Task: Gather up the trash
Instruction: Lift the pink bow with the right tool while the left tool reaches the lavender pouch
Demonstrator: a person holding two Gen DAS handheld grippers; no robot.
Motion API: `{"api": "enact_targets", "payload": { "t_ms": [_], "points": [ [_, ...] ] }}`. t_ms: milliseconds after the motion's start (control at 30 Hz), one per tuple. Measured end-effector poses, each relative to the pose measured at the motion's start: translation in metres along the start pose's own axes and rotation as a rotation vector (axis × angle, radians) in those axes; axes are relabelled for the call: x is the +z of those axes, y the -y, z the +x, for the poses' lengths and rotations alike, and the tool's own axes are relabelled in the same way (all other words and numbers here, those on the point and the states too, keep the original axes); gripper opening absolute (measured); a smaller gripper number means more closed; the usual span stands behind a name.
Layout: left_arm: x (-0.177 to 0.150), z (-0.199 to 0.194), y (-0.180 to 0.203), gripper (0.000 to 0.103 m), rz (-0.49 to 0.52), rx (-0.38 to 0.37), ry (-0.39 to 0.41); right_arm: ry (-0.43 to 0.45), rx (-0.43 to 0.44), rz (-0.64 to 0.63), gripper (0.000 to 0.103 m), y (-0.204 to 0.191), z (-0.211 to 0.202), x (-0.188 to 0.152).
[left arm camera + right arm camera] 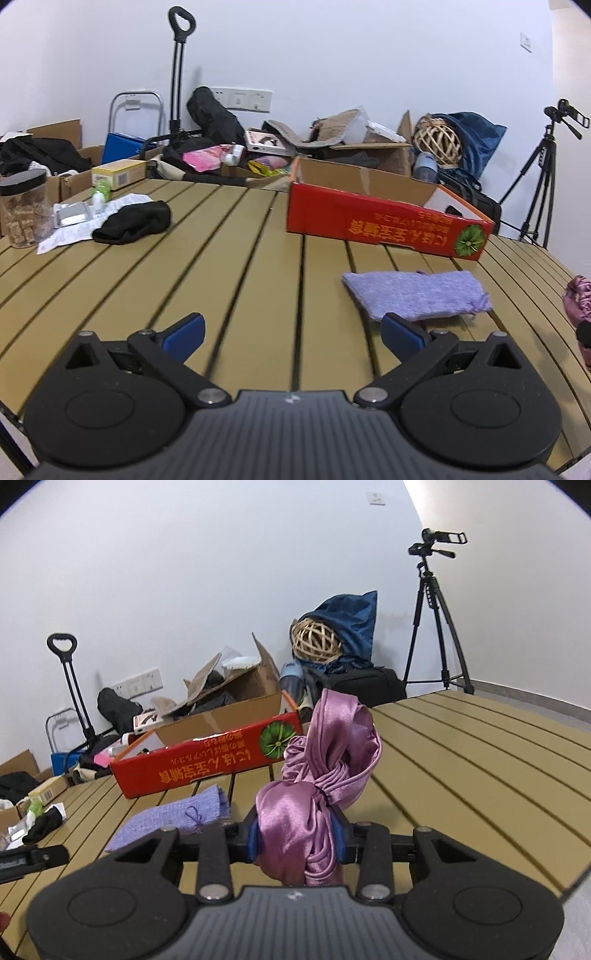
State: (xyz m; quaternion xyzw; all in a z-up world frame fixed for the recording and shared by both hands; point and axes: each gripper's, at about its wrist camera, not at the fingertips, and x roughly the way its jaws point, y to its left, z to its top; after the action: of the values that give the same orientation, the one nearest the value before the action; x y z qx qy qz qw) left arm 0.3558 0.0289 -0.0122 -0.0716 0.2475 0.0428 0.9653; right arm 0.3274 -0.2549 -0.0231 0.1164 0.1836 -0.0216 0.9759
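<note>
Right gripper (297,840) clamping pink satin bundle (325,771), holding it above table (461,746), near red box (207,760). Left gripper (291,332) hanging wide open, empty, purple pouch (417,293) lying just beyond its right finger. Judging next: carrying bundle over box's open top, keeping squeeze firm since satin looks slippery, clearing box wall before letting go. Loose loop risking snag on rim.

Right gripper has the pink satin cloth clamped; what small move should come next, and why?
Probably carry the pink satin cloth toward the open red box and release it there: the right gripper is shut on it, and the box sits just ahead-left. The left gripper is open, empty.
</note>
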Motion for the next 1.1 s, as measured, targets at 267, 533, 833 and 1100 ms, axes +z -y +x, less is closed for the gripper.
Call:
{"api": "enact_targets", "payload": {
  "t_ms": [267, 533, 833, 1100],
  "points": [
    [-0.013, -0.002, 0.027, 0.103, 0.061, -0.062, -0.037, 0.030, -0.050, 0.046, 0.036, 0.041, -0.034, -0.001],
    [-0.016, 0.000, 0.051, 0.103, 0.154, -0.076, -0.069, 0.086, -0.082, 0.097, 0.036, 0.075, -0.037, 0.015],
    [0.005, 0.035, 0.084, 0.103, 0.244, -0.048, -0.127, 0.098, -0.107, 0.104, 0.036, 0.095, -0.039, 0.020],
    [0.009, 0.062, 0.121, 0.103, 0.430, 0.007, -0.114, 0.090, -0.140, 0.111, 0.036, 0.115, -0.036, 0.022]
  ]
}}
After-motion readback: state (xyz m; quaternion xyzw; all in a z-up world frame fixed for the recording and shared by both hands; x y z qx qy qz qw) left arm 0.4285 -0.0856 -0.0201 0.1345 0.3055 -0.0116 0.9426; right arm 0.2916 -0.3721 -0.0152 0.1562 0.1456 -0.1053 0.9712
